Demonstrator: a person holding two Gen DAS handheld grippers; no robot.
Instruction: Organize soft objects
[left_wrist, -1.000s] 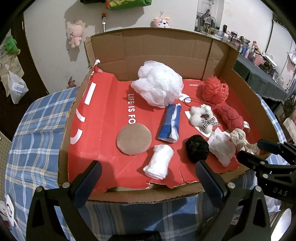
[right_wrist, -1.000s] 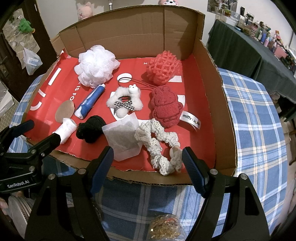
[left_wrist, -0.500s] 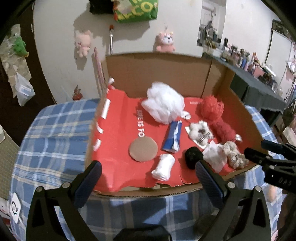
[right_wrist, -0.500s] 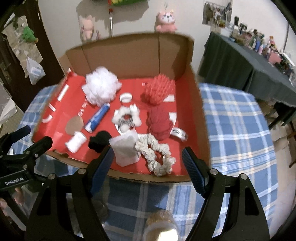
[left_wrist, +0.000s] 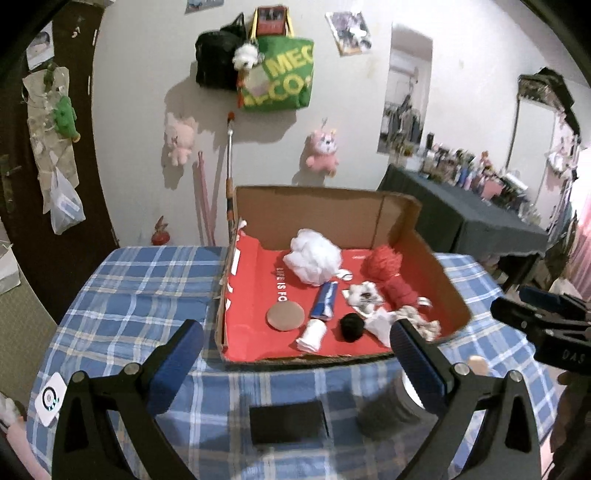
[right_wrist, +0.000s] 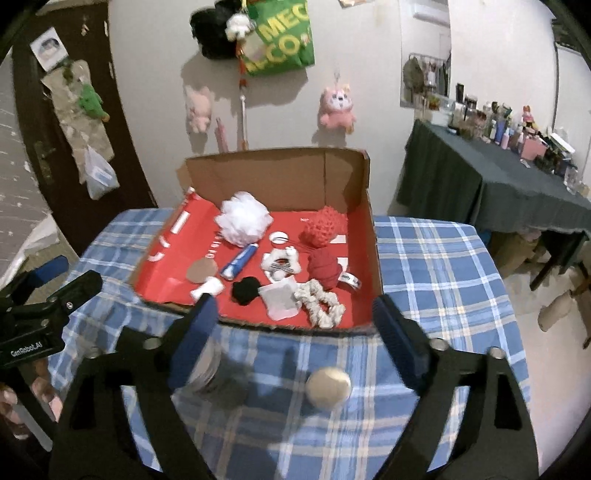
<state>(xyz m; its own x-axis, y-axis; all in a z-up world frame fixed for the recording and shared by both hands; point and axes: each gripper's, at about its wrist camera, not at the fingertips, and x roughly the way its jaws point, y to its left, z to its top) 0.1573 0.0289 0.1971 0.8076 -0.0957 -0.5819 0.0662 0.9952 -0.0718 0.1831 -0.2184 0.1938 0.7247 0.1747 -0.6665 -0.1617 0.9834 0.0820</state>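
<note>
— Both grippers have pulled back and up from the box (left_wrist: 417, 221); it looks smaller now. Left gripper (left_wrist: 295, 358) gapes, empty.

— Right gripper (right_wrist: 291, 332)?

— Jaws opening, nothing between them. Soft things, the white puff (right_wrist: 243, 218) and scrunchie (right_wrist: 321, 302) among them, lie inside the box on its red liner.

— So the sorting looks finished.

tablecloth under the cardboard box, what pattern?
Blue plaid with white and pale yellow lines: tablecloth, clearest in the right wrist view.
</note>
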